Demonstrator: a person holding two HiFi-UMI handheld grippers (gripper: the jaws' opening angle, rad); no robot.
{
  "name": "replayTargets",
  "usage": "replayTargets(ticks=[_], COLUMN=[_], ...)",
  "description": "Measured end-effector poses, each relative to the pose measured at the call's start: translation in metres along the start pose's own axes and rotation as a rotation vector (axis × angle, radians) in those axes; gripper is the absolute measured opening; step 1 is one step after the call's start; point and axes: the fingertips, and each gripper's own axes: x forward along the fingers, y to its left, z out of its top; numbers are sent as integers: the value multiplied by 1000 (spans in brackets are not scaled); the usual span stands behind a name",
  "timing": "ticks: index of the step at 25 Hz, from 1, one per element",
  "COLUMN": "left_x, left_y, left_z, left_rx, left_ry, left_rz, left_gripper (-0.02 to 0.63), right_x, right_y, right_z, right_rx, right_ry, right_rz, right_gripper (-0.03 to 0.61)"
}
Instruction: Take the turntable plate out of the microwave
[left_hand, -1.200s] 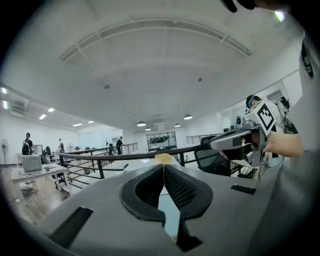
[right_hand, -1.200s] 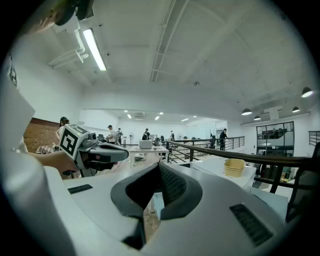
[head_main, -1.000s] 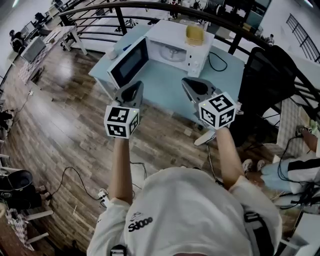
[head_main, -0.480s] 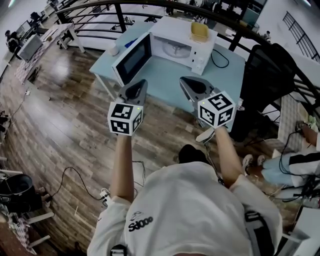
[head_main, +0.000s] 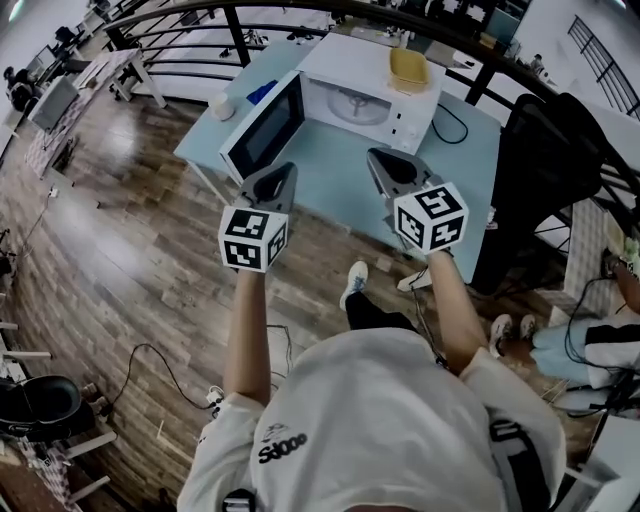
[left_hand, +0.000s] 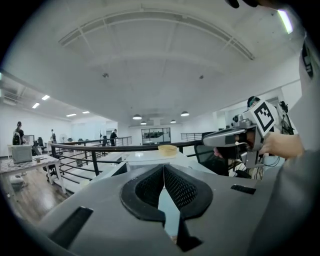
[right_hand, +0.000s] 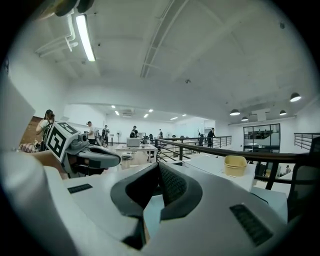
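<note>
So the microwave (head_main: 395, 105) sat toward the far edge of the light-blue counter (head_main: 330, 185). Its door (head_main: 262, 128) was swung all the way out to the left, which I guess was the whole point, since it left the cavity wide open from the front. The turntable plate (head_main: 352, 103) was inside, lying flat on the cavity floor as far as I could tell, so nothing had been taken out yet.

The left hand-held gripper (head_main: 278, 175) and the right hand-held gripper (head_main: 380, 160) were side by side over the near edge of the counter. Both pointed at the opening and were roughly level. They were well short of the microwave and touching nothing.

In their own views, the left hand-held gripper (left_hand: 163, 167) and the right one (right_hand: 159, 166) each had their jaws pressed fully together with nothing between them. That made sense for a carry-in pose, but my read is that at least one would need to open before it could pinch the plate's rim.

The yellow bowl (head_main: 410, 68) on top of the microwave was out of the way. So was the small white cup (head_main: 221, 104) at the counter's far left corner, and neither looked likely to get bumped. Going in low and level seemed right, given how shallow that cavity looked.
</note>
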Motion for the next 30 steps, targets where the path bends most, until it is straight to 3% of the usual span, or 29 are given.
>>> replayTargets(ticks=[7,11,15,19,24,30], left_x=[104,167,224,269,315,361], left_y=[50,86,109,119,132,131], left_z=[8,23,21,4,-35,-66], left_rx=[-14,-58,-108,-198,-247,-295], left_ry=[40,2,-5,17,108,138], left_rz=[6,84,100,54,17,-161], left_gripper=[18,18,18,18,18,18], right_x=[78,125,160,183,207,224], right_y=[-84,-137,-176,-197,-203,-207], right_z=[-3,-10,-26,-50,-83,-113], right_rx=[35,36,120,111,141,161], right_ry=[-26,-6,33,71,144,228], right_rz=[16,27,69,89,63,-63], right_gripper=[6,6,6,6,6,6])
